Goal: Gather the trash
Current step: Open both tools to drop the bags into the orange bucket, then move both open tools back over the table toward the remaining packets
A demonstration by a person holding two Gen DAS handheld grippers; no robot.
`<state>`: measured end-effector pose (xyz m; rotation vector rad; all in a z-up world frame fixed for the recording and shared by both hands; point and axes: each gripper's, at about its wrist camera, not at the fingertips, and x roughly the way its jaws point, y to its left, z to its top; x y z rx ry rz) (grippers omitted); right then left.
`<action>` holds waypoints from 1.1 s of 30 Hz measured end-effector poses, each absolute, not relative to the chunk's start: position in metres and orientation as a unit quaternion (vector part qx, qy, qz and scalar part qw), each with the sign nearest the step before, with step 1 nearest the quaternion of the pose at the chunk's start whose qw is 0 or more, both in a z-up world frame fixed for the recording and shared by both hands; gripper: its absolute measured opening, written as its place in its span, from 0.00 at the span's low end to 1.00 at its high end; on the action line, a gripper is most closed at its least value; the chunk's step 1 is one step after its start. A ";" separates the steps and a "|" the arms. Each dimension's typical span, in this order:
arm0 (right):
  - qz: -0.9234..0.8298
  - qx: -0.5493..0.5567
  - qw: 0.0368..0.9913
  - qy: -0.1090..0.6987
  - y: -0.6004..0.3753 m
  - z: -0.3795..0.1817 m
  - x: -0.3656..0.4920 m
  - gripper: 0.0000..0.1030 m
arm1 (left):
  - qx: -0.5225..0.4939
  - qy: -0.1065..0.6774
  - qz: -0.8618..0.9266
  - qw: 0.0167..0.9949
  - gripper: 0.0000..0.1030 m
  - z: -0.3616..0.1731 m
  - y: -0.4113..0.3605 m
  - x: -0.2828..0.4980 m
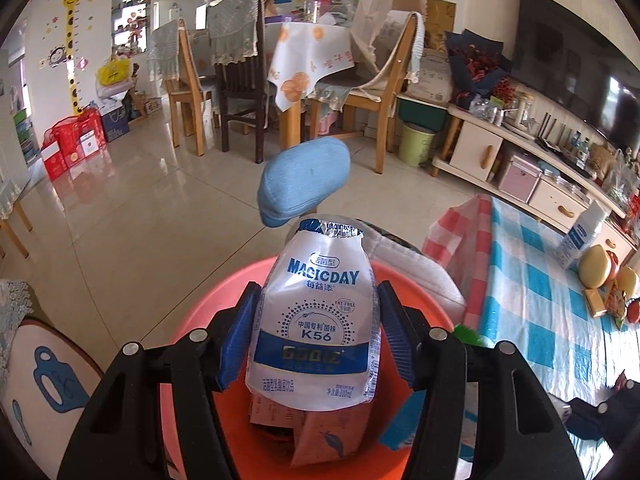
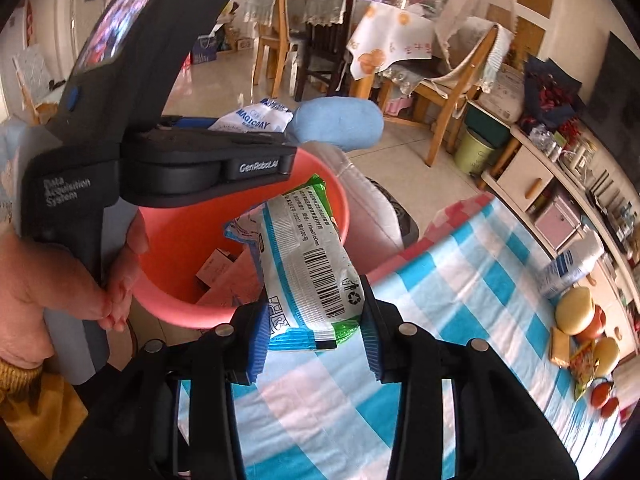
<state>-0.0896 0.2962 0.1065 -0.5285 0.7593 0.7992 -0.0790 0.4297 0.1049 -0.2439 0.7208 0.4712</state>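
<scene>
Left tool grips a white MAGICDAY pouch above the orange bin; right tool clamps a green-edged barcode wrapper over the bin's rim at 6 o'clock, beside the checked worktop

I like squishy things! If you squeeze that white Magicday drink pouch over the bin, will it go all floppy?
Probably yes. The Magicday pouch looks torn open at its foil top and crinkled, so it is likely empty, light and floppy. The left gripper has its fingers pinching its sides above the orange bin. Its glossy film may be slippery.
</scene>
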 end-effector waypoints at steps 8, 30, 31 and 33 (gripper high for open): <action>0.367 -0.224 0.825 0.367 0.295 0.098 -0.084 0.68 | -0.113 0.346 0.245 0.898 0.82 0.105 0.431 -0.077; 0.295 -0.197 0.844 0.401 0.203 0.086 -0.090 0.81 | -0.039 0.347 0.201 0.915 0.91 0.111 0.364 -0.050; 0.293 -0.195 0.845 0.403 0.199 0.086 -0.090 0.81 | -0.037 0.347 0.200 0.916 0.91 0.111 0.361 -0.048; 0.289 -0.191 0.845 0.407 0.193 0.084 -0.089 0.82 | -0.033 0.349 0.196 0.916 0.91 0.111 0.356 -0.046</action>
